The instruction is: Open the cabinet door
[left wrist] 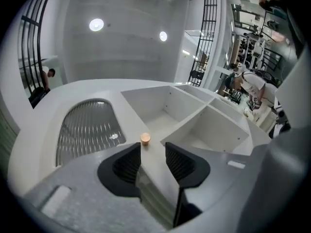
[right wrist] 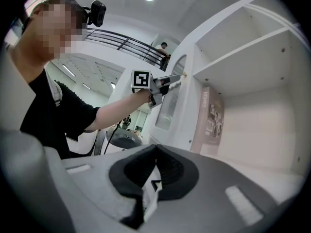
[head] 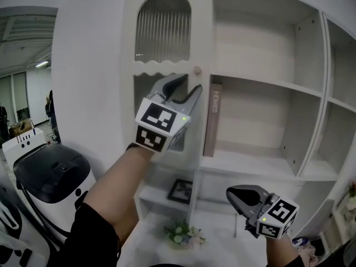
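The white cabinet door [head: 167, 65] has an arched ribbed glass panel [head: 163, 26] and a small round wooden knob [head: 197, 70] near its right edge; it lies closed against the shelf unit. My left gripper [head: 192, 82] is raised just below the knob, open, with nothing between its fingers. In the left gripper view the knob [left wrist: 145, 138] sits just beyond the spread fingertips [left wrist: 132, 152] of the left gripper [left wrist: 153, 152], apart from them. My right gripper [head: 231, 193] hangs low at the right, shut and empty; the right gripper view shows the right gripper [right wrist: 155, 152] with its pads together.
Open white shelves [head: 267, 82] fill the right side. A brown book [head: 213, 118] stands just right of the door. Below are a small picture frame [head: 181, 191] and a bunch of flowers [head: 181, 233]. A black-and-white machine [head: 50, 174] stands at the left.
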